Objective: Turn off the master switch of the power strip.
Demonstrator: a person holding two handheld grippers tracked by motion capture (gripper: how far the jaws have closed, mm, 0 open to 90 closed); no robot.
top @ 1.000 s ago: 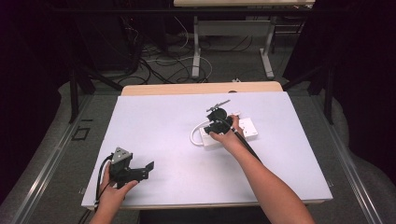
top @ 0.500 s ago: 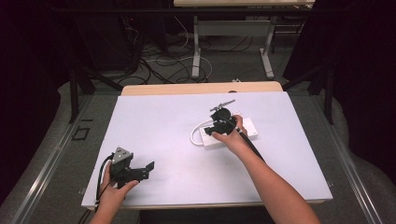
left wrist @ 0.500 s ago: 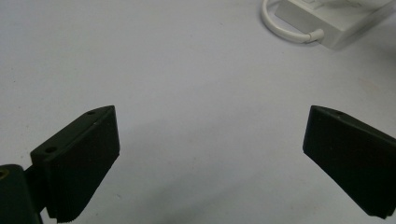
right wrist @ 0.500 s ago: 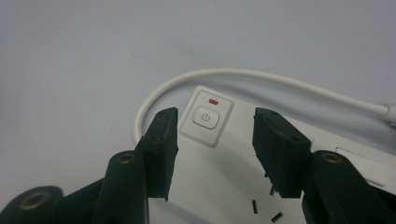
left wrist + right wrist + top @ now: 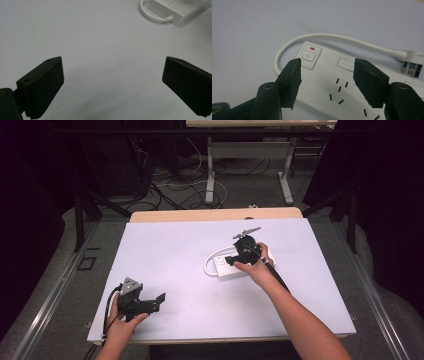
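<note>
From the high view, the white power strip [image 5: 231, 266] is seen right of the table's [image 5: 170, 250] centre, under the right gripper [image 5: 239, 258]. In the left gripper view, the left gripper [image 5: 112, 75] is spread wide — nothing held. In the right gripper view, the jaws have just been opening — parted above the strip's sockets, gripping nothing.

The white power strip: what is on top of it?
The power strip carries a power button with a red light and socket slots. The right claw, jaws apart, hangs above it. Jaws cover part of the surface.
</note>
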